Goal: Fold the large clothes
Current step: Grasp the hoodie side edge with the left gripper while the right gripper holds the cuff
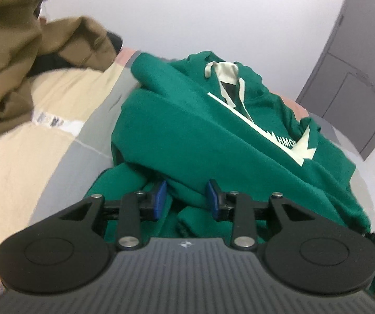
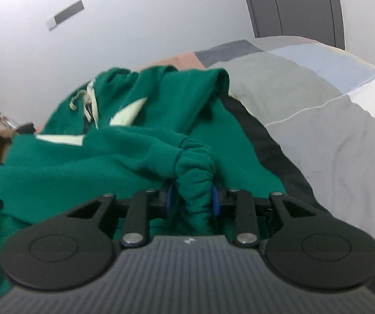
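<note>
A green hoodie (image 1: 200, 130) with a cream stripe and drawstrings lies bunched on the bed. My left gripper (image 1: 187, 198) is open, its blue pads on either side of a green fold at the near hem. In the right wrist view the same hoodie (image 2: 82, 162) fills the middle. My right gripper (image 2: 192, 198) is closed on the gathered ribbed cuff (image 2: 194, 167) of a sleeve, which bulges between the pads. A black strip of fabric (image 2: 266, 141) runs beside the hoodie's right edge.
A brown garment (image 1: 12, 60) is piled at the far left on the patchwork duvet (image 1: 43, 130). Grey and pale blue duvet panels (image 2: 318, 104) lie right of the hoodie. A grey door (image 1: 357, 78) and white wall stand behind the bed.
</note>
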Demonstrator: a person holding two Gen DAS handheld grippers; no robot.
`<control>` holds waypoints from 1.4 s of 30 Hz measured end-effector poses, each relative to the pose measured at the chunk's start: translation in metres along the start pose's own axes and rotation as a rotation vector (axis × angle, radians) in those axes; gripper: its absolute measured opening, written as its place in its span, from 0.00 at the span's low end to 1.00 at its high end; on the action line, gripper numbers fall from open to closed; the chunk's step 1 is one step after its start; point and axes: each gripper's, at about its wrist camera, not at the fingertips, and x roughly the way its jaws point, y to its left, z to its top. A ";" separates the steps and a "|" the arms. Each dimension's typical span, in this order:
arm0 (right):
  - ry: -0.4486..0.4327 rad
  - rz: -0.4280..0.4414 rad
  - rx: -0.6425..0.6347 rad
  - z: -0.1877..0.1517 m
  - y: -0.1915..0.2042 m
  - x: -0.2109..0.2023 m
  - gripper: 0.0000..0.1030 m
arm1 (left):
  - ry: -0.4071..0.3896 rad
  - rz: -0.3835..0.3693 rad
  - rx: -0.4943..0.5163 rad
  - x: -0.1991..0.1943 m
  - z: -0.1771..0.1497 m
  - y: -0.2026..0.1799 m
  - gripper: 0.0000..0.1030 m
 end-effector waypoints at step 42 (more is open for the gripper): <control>0.021 0.169 -0.109 -0.020 0.041 0.013 0.39 | -0.007 0.107 -0.059 0.038 0.016 0.024 0.21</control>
